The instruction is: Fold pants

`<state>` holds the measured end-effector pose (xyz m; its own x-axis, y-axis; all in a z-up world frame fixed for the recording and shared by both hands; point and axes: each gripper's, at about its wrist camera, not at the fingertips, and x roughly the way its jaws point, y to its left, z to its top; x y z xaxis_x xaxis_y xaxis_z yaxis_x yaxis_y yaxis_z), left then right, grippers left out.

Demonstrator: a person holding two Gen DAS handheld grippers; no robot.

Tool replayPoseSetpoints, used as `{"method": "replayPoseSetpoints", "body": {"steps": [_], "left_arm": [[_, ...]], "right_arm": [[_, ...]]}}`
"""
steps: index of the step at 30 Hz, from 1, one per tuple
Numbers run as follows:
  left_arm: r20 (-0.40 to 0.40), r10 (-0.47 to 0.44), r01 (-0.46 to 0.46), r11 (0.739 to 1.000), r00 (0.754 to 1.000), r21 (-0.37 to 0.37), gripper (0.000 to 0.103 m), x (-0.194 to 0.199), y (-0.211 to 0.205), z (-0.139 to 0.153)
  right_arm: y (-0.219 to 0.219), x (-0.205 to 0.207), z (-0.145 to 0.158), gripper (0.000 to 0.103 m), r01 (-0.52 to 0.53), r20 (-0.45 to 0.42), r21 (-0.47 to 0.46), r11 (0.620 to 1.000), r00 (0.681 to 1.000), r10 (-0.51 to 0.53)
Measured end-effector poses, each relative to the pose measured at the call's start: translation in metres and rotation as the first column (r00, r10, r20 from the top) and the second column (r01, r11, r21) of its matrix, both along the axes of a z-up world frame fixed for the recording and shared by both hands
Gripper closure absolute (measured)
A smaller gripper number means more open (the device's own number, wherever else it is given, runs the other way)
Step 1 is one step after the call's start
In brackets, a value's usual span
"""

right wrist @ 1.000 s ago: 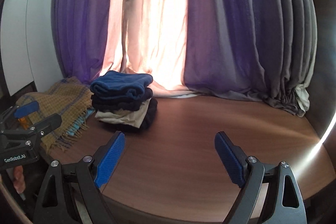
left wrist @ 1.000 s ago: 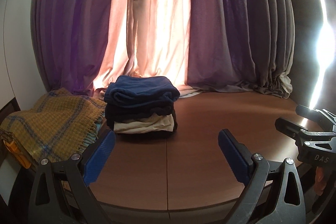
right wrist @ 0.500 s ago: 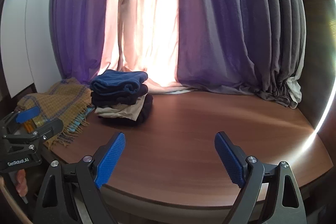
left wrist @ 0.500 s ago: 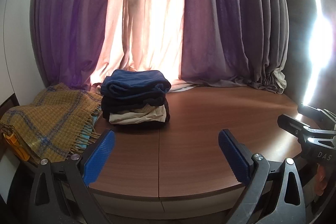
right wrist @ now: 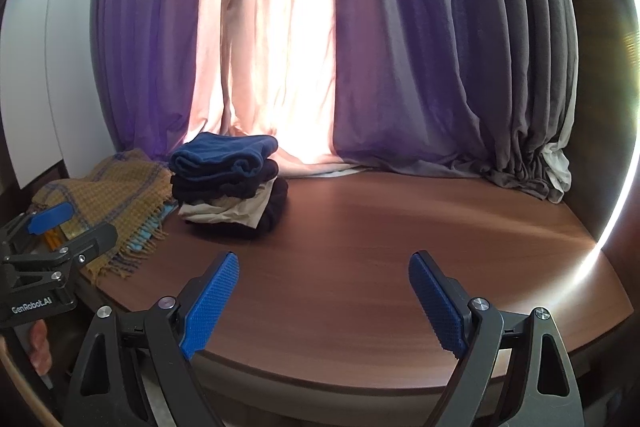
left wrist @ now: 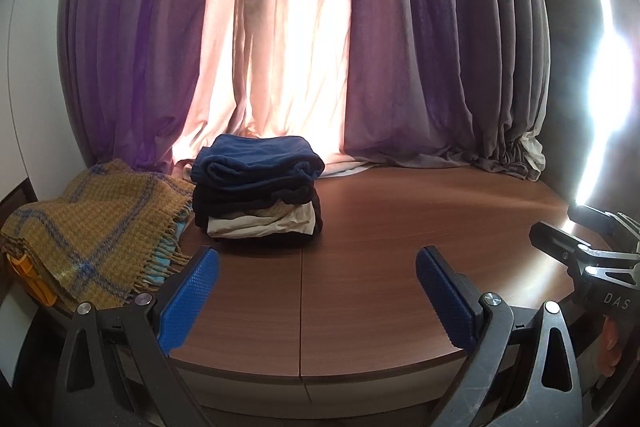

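Note:
A stack of folded pants (left wrist: 256, 187) sits at the back left of the brown table (left wrist: 400, 247): blue on top, dark ones under it, a beige pair lower, black at the bottom. The right wrist view shows the same stack (right wrist: 228, 179). My left gripper (left wrist: 316, 299) hangs open over the table's near edge, well short of the stack, with nothing between its blue pads. My right gripper (right wrist: 324, 303) is open too and empty, over the front of the table (right wrist: 380, 247). Each gripper shows at the edge of the other's view: the right one (left wrist: 592, 255), the left one (right wrist: 52, 235).
A mustard plaid blanket with a fringe (left wrist: 92, 227) lies left of the stack, over the table's left edge. Purple and pink curtains (left wrist: 320, 47) close off the back. A white wall panel (right wrist: 36, 67) stands at left. An orange object (left wrist: 28, 275) peeks from under the blanket.
Both views have drawn back from the table: the stack looks smaller and farther off, and the table's front edge now shows. Both grippers stay open and empty.

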<state>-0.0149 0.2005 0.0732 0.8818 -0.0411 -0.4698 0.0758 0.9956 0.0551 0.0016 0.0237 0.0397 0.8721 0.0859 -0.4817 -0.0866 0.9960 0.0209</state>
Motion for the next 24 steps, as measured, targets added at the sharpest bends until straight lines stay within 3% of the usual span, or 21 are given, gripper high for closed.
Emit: {"method": "replayPoseSetpoints", "body": {"steps": [24], "left_arm": [[0.000, 0.036, -0.036, 0.999, 0.999, 0.014, 0.000, -0.0069, 0.0006, 0.0023]], "right_arm": [[-0.0016, 0.0008, -0.0013, 0.015, 0.006, -0.003, 0.001, 1.000, 1.000, -0.006]]}}
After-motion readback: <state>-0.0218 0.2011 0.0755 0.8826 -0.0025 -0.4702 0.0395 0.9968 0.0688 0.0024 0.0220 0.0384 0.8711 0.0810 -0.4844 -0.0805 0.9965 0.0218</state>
